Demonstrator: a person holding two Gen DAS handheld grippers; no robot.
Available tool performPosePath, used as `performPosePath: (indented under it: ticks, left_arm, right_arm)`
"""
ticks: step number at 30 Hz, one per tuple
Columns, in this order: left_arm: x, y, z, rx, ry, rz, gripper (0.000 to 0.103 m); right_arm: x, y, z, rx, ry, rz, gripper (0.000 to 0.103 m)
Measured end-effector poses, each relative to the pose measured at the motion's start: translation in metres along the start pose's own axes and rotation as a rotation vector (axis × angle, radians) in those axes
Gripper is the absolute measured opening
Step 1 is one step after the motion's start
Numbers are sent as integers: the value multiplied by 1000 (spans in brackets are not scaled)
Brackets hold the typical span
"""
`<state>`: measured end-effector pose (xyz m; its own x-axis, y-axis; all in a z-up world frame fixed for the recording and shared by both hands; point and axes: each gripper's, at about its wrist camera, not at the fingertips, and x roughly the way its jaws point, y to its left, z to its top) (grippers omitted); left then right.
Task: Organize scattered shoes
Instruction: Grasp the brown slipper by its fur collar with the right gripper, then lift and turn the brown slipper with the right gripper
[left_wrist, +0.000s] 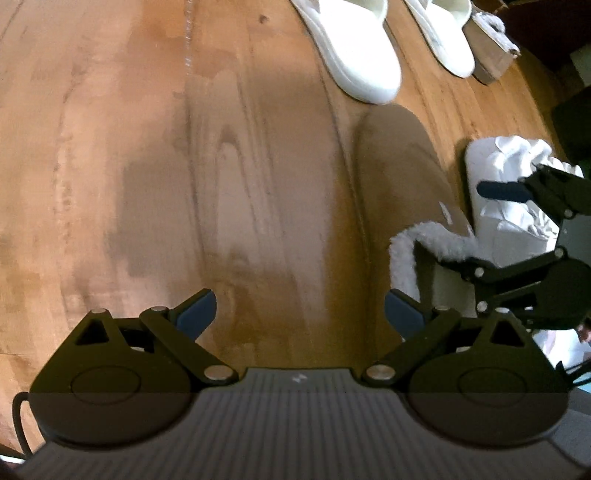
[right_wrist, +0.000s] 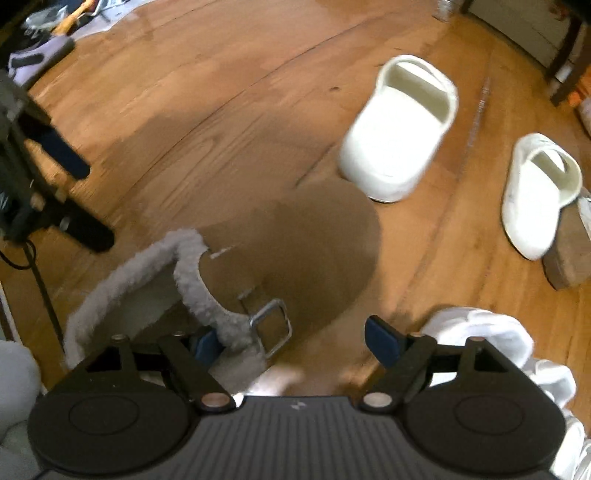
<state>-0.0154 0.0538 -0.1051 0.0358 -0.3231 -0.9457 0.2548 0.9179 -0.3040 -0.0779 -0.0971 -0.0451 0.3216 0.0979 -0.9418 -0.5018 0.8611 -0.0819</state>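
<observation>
Wooden floor (right_wrist: 229, 85): orange-brown, with darker grain streaks and grey-brown shadow patches. Two slides, near one (right_wrist: 400, 127) and far-right one (right_wrist: 535, 192), plain white, insoles slightly creamier; the clog (right_wrist: 295, 240) is tan-brown with off-white fleece trim and a silver buckle (right_wrist: 271, 326). Both grippers, left (left_wrist: 299, 314) and right (right_wrist: 291, 339), are matt black with dark blue pads and silvery pivot pins; crumpled cloth (right_wrist: 480, 332) at right is white.
</observation>
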Motion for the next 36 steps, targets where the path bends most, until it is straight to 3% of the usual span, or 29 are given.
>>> performPosePath:
  ticks: [4, 5, 8, 9, 13, 16, 21, 26, 36]
  left_arm:
    - [1, 1, 1, -9, -5, 25, 99]
    - [2, 1, 1, -11, -3, 34, 99]
    - [3, 2, 2, -15, -2, 41, 99]
    - [4, 2, 3, -17, -1, 41, 99]
    - [6, 3, 5, -18, 3, 43, 99]
    - [4, 4, 5, -13, -1, 43, 99]
    - [4, 2, 6, -8, -10, 31, 99]
    - [3, 1, 3, -9, -15, 25, 99]
    - [-30, 3, 0, -1, -93, 2, 99]
  right_arm:
    - [-4, 14, -5, -110, -87, -29, 80]
    - [-3, 24, -7, -191, -119, -57, 80]
    - [2, 42, -12, -379, -183, -116, 63]
    - [6, 45, -12, -428, -195, -122, 51]
    - [17, 44, -8, -443, -206, -93, 38]
    - [18, 37, -4, -398, -207, -70, 32]
    - [13, 20, 3, -263, -187, 7, 30]
    - [12, 10, 10, -180, -162, 31, 26]
    - [18, -57, 29, 411, -64, 259, 20]
